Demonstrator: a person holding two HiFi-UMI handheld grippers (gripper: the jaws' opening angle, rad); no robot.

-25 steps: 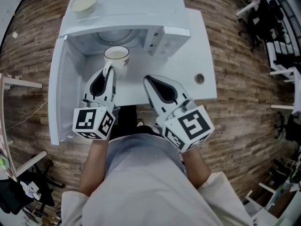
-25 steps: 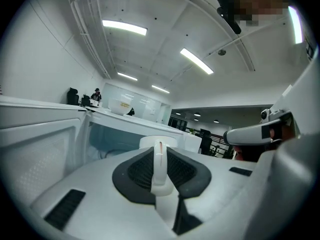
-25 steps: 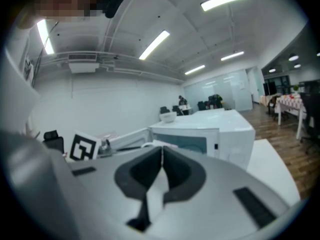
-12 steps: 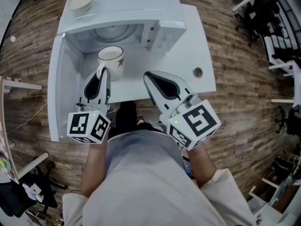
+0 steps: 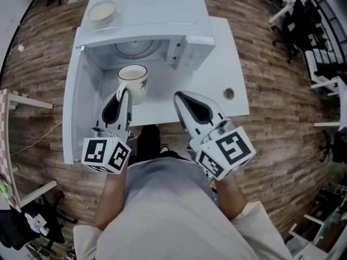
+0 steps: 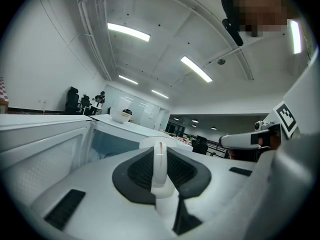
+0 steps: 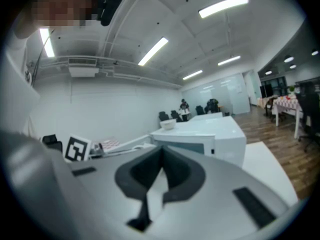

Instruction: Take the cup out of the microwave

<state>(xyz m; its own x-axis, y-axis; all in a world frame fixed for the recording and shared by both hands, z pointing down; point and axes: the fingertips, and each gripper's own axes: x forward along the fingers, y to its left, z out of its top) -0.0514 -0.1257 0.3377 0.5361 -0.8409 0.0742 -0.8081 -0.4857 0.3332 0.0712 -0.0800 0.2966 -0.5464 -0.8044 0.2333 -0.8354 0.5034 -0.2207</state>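
A white cup (image 5: pixel 133 79) with a small red print hangs just in front of the open microwave (image 5: pixel 146 23). My left gripper (image 5: pixel 124 92) is shut on its handle. In the left gripper view the white handle (image 6: pixel 159 165) stands upright between the dark pads, and the cup's rim (image 6: pixel 150 142) shows just beyond. My right gripper (image 5: pixel 180 97) hovers to the right of the cup over the table's near edge, jaws closed together with nothing in them. In the right gripper view the right gripper (image 7: pixel 162 150) points toward the microwave (image 7: pixel 202 140).
The microwave door (image 5: pixel 76 110) is swung open on the left, beside the left gripper. A white bowl (image 5: pixel 102 11) sits on top of the microwave. The white table (image 5: pixel 230 47) has a round cable hole (image 5: pixel 229 93) at its right. Wood floor lies all round.
The left gripper has drawn the cup a little out from the microwave mouth toward me and slightly up. The right gripper has shifted a little alongside it.
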